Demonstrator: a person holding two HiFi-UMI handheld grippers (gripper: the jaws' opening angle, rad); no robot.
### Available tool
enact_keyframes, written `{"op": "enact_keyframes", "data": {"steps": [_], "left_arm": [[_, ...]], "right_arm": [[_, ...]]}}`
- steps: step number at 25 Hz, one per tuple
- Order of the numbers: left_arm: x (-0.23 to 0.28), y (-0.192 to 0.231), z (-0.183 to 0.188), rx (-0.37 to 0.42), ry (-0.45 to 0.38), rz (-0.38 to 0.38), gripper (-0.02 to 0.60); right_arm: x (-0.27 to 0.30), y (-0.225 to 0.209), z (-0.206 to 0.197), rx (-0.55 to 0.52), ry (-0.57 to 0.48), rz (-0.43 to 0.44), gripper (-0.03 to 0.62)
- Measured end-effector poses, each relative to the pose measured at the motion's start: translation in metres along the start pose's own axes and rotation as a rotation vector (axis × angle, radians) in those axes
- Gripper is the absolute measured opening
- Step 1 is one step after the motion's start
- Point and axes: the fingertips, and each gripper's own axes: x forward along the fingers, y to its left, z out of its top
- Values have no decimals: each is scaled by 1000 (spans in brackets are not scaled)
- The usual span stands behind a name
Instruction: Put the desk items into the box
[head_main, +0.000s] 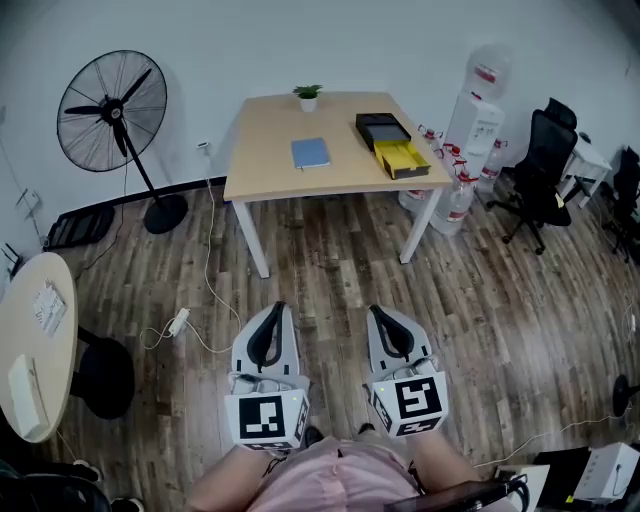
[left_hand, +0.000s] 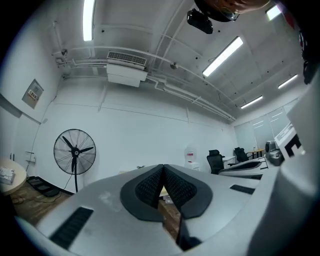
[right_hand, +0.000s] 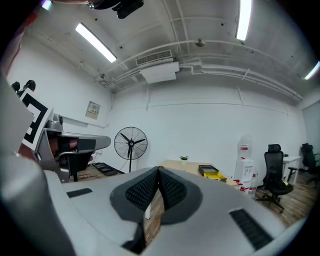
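A light wooden rectangular counter (head_main: 270, 150) carries a blue notebook (head_main: 310, 153), a small green potted plant (head_main: 308, 97), an open black box (head_main: 382, 129) and a yellow tray (head_main: 402, 159). The left tool (head_main: 277, 308) and right tool (head_main: 376, 312) hover over the wood-plank floor (head_main: 500, 300), well apart from the counter.

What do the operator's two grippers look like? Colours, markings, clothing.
Both match: the left gripper and right gripper have pale grey tapering shells with black ribbed pads on the jaws' inner faces. Each carries a cube at the rear with black-and-white square markers. The person wears a pink garment.
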Motion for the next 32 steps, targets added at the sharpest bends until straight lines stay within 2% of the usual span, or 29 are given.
{"op": "enact_keyframes", "data": {"steps": [3,6,18,25,32], "left_arm": [[5,10,-3,-3,7,-8,11],[11,12,-7,-1,17,-21,11],[77,27,-40,13,87,-13,11],[154,30,-58,41,120,4,11],[236,27,-59,69,134,32,11]], "right_arm": [[7,6,0,14,-1,8,3],[13,7,1,33,-1,33,146],[78,-34,-25,71,46,13,135],[145,-84,-32,80,57,17,118],[211,-144,-26,94,43,40,115]]}}
